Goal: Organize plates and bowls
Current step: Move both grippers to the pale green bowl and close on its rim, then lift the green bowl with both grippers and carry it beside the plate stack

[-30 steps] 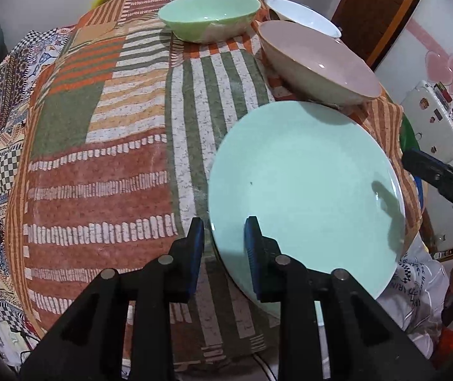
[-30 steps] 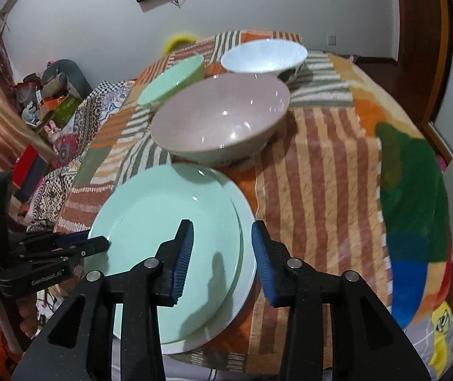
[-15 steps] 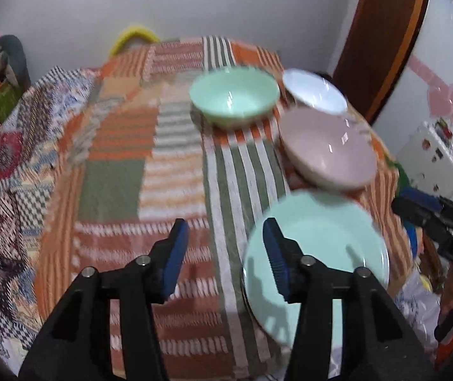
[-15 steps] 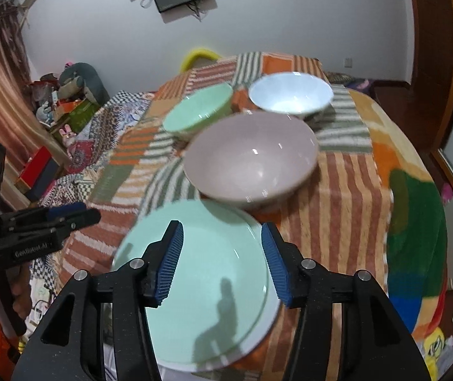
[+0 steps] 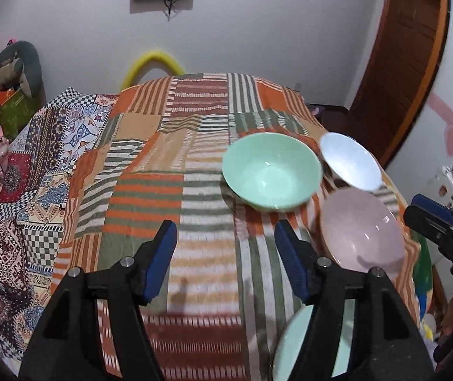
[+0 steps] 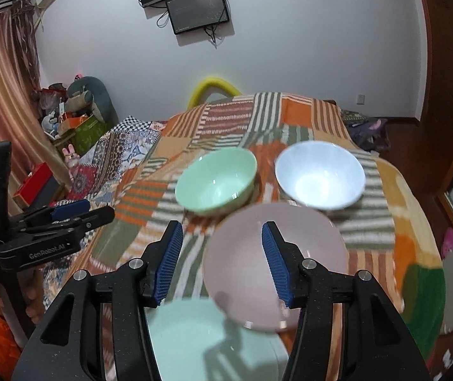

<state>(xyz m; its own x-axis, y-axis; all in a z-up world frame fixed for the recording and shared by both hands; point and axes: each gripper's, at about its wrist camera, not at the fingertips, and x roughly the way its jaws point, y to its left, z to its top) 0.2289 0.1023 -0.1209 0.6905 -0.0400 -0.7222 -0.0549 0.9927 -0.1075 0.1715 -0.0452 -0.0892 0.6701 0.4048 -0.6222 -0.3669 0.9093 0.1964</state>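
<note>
Your left gripper (image 5: 223, 247) hangs above the striped patchwork tablecloth (image 5: 175, 197) with its blue-padded jaws spread wide and nothing between them; only cloth shows in the gap. Take the pink bowl (image 6: 274, 266) as your landmark: it sits upright on the cloth near the table's front right edge. Your right gripper (image 6: 221, 250) is also spread wide and holding nothing, poised over the pink bowl's left side, so that one pad lines up over the bowl's interior and the other over the cloth just left of its rim; whether either pad touches the bowl cannot be told. Behind the pink bowl and to its left stands the mint-green bowl (image 6: 216, 187), upright and close to it. Behind the pink bowl and slightly to its right stands the white bowl (image 6: 320, 174), also upright, its rim very near the pink one and just beside the mint-green bowl. In front of the pink bowl, toward you, lies the mint-green plate (image 6: 213, 339) flat on the cloth, its far edge running under or against the pink bowl's near rim; motion blur hides which. In the left wrist view that plate (image 5: 289, 349) shows only as a sliver behind your left gripper's right finger, on the near side of the pink bowl (image 5: 361, 228).
</note>
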